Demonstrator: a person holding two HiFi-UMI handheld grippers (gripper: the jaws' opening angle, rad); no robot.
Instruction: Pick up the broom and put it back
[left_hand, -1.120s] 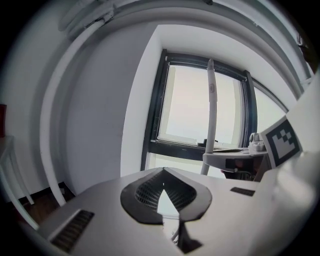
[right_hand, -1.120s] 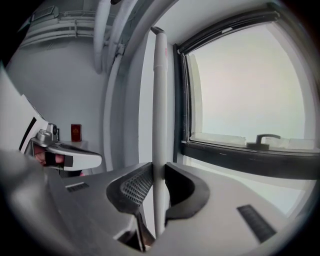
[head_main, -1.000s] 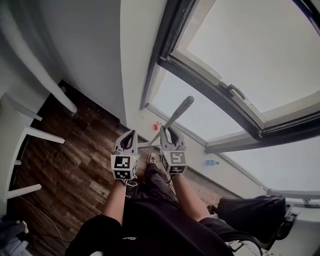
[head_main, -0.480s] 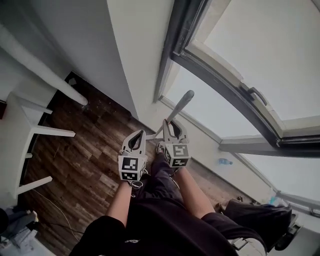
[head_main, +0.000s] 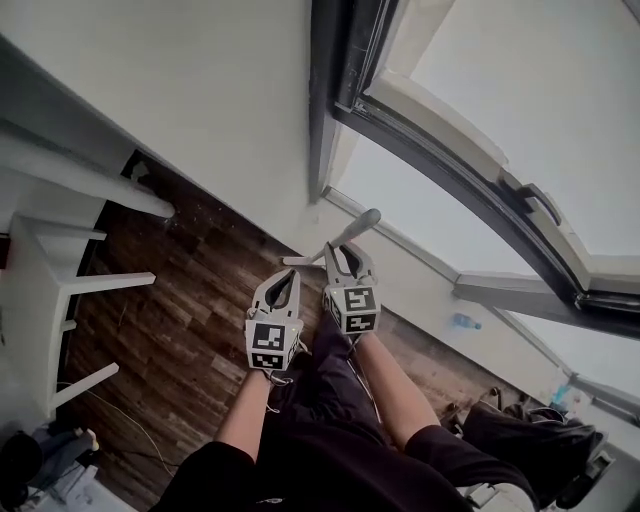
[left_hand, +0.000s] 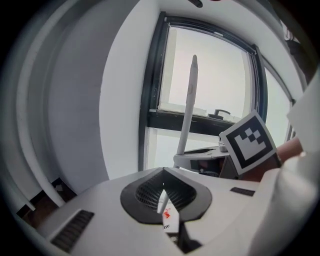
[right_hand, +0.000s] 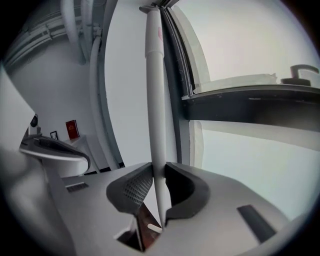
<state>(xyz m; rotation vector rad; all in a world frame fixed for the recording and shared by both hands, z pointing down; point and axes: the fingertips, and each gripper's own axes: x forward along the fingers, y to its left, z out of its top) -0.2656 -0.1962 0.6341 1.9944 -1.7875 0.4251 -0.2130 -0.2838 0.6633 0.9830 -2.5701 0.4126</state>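
Right tongs are clamped on the broom. The right gripper view confirms it: the white handle runs straight up between the two dark pads, pinched tight at the tips of the right tongs. The handle leans up and away, its rounded end pointing at the foot of the window, just short of the dark frame. The brush end is out of sight, hidden below the tongs and the person's legs.

Left tongs sit on the side of the broom farther from the window, close by it but apart. They're clenched: in the left gripper view the left tongs have their tips together and grip nothing I can make out. A small white scrap with red print shows through the hollow behind them, and what it is I can't tell. That same view catches the handle standing against the window, with the right gripper's marker cube beside it.

Away from the window, the dark wood floor stretches out. A small blue bottle lies against the wall under the window, and a dark bag sits below that.
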